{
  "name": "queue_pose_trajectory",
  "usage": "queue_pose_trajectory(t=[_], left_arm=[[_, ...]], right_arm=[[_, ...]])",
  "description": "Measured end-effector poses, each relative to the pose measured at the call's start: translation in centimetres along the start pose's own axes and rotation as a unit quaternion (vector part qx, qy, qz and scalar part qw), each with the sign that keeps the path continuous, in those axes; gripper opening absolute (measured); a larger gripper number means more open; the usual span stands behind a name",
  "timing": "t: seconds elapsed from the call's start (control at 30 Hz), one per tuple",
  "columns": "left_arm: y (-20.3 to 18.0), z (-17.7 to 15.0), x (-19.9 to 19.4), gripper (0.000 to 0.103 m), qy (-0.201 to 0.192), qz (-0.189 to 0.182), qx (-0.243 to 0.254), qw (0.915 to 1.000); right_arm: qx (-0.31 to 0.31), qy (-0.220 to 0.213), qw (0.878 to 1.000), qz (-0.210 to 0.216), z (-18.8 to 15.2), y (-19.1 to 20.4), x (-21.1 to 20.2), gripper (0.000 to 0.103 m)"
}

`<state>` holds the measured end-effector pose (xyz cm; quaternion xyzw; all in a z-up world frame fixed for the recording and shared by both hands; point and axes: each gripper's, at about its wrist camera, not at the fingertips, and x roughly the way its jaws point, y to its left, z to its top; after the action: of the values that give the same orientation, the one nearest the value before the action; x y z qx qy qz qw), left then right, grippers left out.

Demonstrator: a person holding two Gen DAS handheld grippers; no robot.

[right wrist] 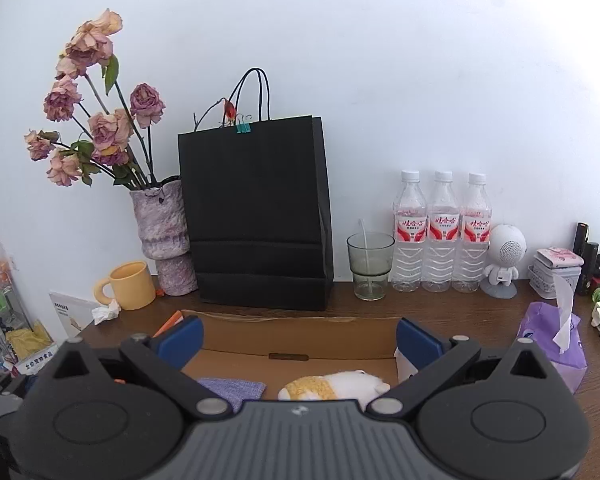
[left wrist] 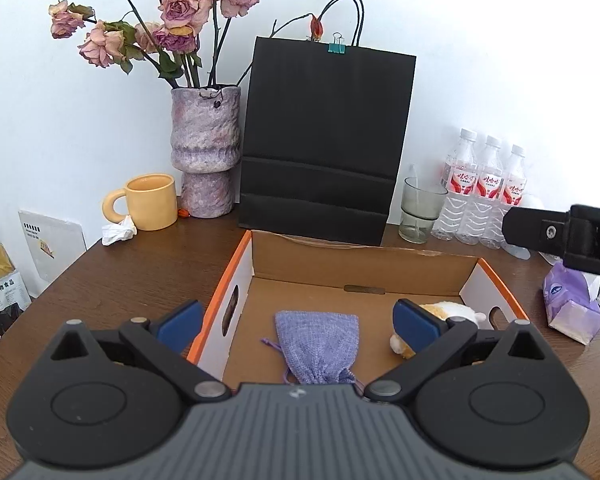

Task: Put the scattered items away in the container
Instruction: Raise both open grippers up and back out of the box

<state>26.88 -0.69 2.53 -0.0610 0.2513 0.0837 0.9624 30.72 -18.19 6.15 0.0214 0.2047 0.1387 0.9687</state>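
Note:
An open cardboard box (left wrist: 364, 266) with orange edges sits on the brown table. Inside it lie a purple drawstring pouch (left wrist: 320, 346) and a white-and-yellow plush toy (left wrist: 452, 312). My left gripper (left wrist: 298, 322) hovers open above the box's near left side, nothing between its blue pads. In the right wrist view the same box (right wrist: 300, 338) holds the pouch (right wrist: 232, 390) and the plush toy (right wrist: 336, 386). My right gripper (right wrist: 300, 340) is open over the box, empty. Part of the right gripper's body (left wrist: 568, 236) shows at the far right of the left wrist view.
Behind the box stand a black paper bag (right wrist: 256, 216), a vase of dried roses (right wrist: 164, 236), a yellow mug (right wrist: 130, 286), a glass (right wrist: 370, 266) and three water bottles (right wrist: 442, 236). A purple tissue pack (right wrist: 556, 340), a white speaker figure (right wrist: 502, 260) and small items fill the right side.

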Motion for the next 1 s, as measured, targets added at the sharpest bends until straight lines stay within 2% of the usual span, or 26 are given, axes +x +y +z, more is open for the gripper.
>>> queue_pose_trajectory(t=[0.4, 0.6, 1.0], left_arm=[[2.3, -1.5, -2.8, 0.103, -0.009, -0.015, -0.012, 0.9998], [3.6, -2.1, -4.7, 0.103, -0.014, -0.033, -0.026, 0.999], [4.9, -4.6, -8.8, 0.103, -0.025, -0.055, -0.012, 0.9981]], right_arm=[[-0.027, -0.01, 1.0, -0.001, -0.9, 2.1, -2.2, 0.103], [-0.04, -0.016, 0.999, 0.004, -1.9, 3.4, -4.9, 0.103], [-0.05, -0.031, 0.998, 0.017, -3.8, 4.8, -10.8, 0.103]])
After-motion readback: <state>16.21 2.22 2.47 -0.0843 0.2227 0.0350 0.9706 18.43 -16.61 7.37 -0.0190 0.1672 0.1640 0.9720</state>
